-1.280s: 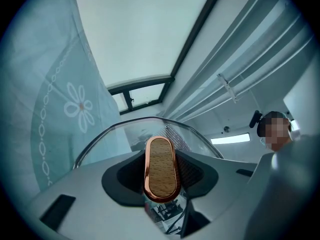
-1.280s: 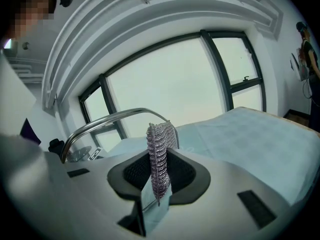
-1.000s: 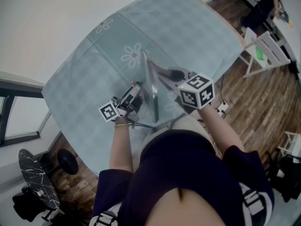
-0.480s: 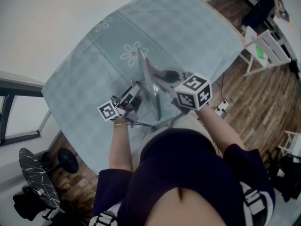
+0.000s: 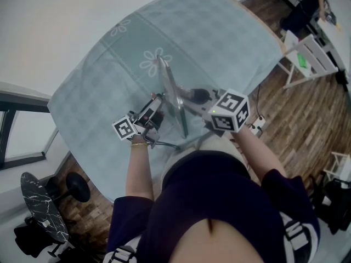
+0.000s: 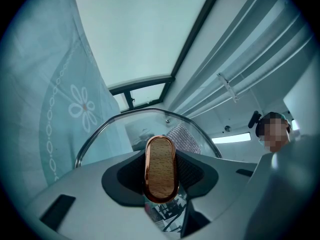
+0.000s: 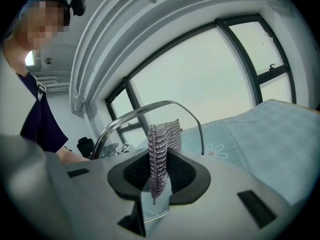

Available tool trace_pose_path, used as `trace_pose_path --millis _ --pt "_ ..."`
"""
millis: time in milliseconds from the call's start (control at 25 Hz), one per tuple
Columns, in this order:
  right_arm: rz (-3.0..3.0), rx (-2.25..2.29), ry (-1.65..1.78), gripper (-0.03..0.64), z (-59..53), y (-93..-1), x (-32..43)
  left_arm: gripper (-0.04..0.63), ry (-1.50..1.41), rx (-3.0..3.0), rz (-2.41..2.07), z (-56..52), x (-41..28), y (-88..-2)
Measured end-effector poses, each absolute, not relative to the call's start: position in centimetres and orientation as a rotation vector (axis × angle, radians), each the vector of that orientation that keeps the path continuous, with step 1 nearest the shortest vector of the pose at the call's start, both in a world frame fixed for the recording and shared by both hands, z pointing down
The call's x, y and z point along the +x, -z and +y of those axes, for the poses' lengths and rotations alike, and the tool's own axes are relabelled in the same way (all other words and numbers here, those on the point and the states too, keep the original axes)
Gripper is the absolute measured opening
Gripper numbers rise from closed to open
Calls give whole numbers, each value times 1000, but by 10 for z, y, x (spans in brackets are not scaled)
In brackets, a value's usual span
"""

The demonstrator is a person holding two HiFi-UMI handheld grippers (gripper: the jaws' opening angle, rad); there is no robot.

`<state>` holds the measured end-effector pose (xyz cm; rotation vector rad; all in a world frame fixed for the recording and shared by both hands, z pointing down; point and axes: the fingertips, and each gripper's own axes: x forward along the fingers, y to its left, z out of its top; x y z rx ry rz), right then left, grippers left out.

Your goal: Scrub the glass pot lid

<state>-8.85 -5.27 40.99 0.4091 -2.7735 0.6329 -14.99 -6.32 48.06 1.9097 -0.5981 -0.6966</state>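
Head view, centre of frame: the glass pot lid is held upright on edge above the flowered tablecloth. In the left gripper view, lower centre, the left gripper is seen clamped on the lid's wooden knob, its jaws kept partly apart by it. In the right gripper view, the right gripper is closed on a silvery mesh scrubber, shown right at the glass, inside the metal rim.
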Motion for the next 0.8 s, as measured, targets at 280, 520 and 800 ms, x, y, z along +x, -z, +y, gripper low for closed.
trace_pose_path --millis 280,520,800 --pt "-2788 317 -627 80 -32 -411 -82 167 697 1910 -598 -63 -150 -481" --pt "-2806 254 -619 80 -18 -409 -78 167 700 1901 -602 -63 -150 -481" --pt "-2810 175 -625 80 1 -411 -71 167 706 1905 -612 -63 -150 -480"
